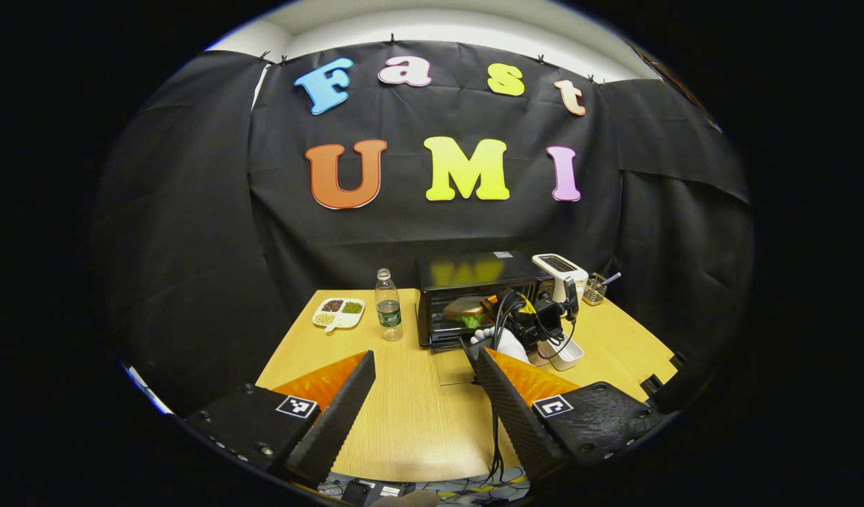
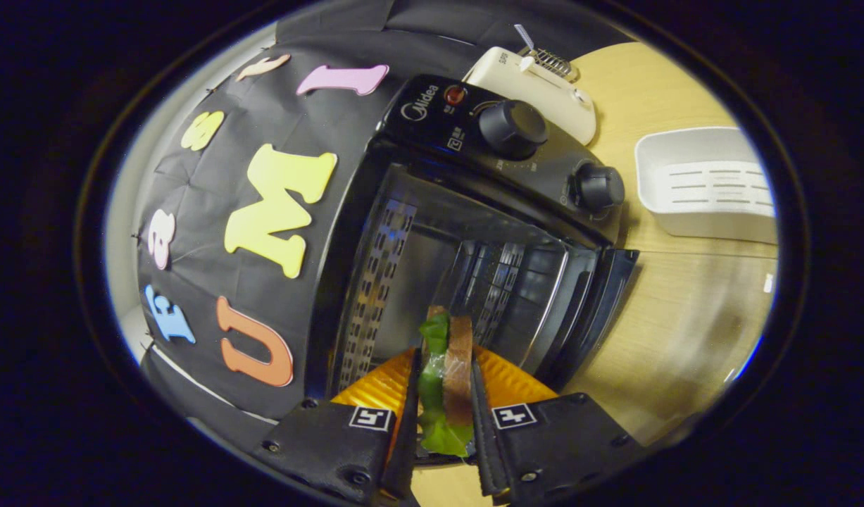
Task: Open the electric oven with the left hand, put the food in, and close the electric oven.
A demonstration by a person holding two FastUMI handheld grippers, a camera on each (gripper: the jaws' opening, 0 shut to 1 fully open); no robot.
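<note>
The black electric oven [image 1: 474, 285] stands at the back of the wooden table, its door [image 1: 451, 366] folded down flat. In the right gripper view the oven's open cavity [image 2: 432, 260] is directly ahead and the view is tilted. My right gripper [image 2: 444, 359] is shut on a sandwich [image 2: 449, 366] of brown bread and green lettuce, held on edge at the oven's mouth. From the left gripper view, the sandwich [image 1: 465, 308] sits in the opening, with the right gripper [image 1: 527, 320] and a gloved hand [image 1: 505, 343] behind it. My left gripper [image 1: 419, 355] is open above the table, short of the oven, holding nothing.
A water bottle [image 1: 388, 306] and a white divided dish of beans [image 1: 339, 313] stand left of the oven. To its right are a white appliance [image 1: 560, 267], a glass with a spoon [image 1: 595, 289] and a white tray [image 2: 706, 183]. Two knobs [image 2: 512, 128] sit on the oven's panel.
</note>
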